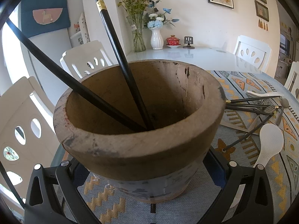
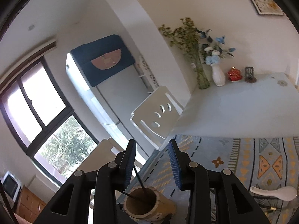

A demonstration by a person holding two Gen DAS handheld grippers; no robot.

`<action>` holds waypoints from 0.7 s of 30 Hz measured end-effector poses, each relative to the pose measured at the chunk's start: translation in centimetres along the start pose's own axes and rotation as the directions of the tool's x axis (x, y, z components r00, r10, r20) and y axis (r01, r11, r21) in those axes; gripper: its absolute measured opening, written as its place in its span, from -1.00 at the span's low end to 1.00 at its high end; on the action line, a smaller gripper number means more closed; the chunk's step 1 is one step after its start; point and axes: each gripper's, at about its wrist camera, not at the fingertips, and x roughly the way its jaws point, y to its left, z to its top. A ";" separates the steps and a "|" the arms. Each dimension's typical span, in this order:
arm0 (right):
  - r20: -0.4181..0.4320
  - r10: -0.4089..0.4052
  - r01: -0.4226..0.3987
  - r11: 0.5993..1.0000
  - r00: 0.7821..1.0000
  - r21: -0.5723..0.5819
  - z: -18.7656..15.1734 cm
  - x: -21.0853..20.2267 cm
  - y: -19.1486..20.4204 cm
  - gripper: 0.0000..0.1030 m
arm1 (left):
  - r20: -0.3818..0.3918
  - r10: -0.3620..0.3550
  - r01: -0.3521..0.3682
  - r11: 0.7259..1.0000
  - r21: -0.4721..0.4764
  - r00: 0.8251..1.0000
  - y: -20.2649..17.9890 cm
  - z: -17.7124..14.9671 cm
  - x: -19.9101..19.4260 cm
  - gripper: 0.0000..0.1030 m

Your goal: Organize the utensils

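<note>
A wide wooden holder stands on the patterned mat. My left gripper hugs its lower sides, shut on it. Two black chopsticks lean inside the holder: one with a gold band, the other slanting left. In the right wrist view, my right gripper hovers above the holder, tilted, open, with nothing between its blue pads. A chopstick rises just behind its left finger. To the holder's right lie loose forks and chopsticks and a white spoon.
A second white spoon lies at the far side of the pile. White chairs ring the table. At the table's back stand a glass vase, a white vase and a red lidded cup. A fridge and a window are behind.
</note>
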 end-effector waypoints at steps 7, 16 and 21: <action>-0.101 -0.092 0.094 0.995 0.991 0.016 -1.5 0.8 -3.1 -0.34 | -0.003 -0.001 0.001 1.000 0.001 1.000 -0.1 0.0 0.1 0.99; -0.311 -0.177 0.257 0.936 0.934 0.240 -5.4 1.3 -10.8 -0.34 | -0.012 -0.006 0.006 1.000 0.015 1.000 -0.6 -0.2 0.2 0.99; -0.469 -0.127 0.363 0.813 0.874 0.456 -8.8 1.4 -15.8 -0.34 | -0.012 -0.006 0.006 1.000 0.015 1.000 -0.6 -0.1 0.2 0.99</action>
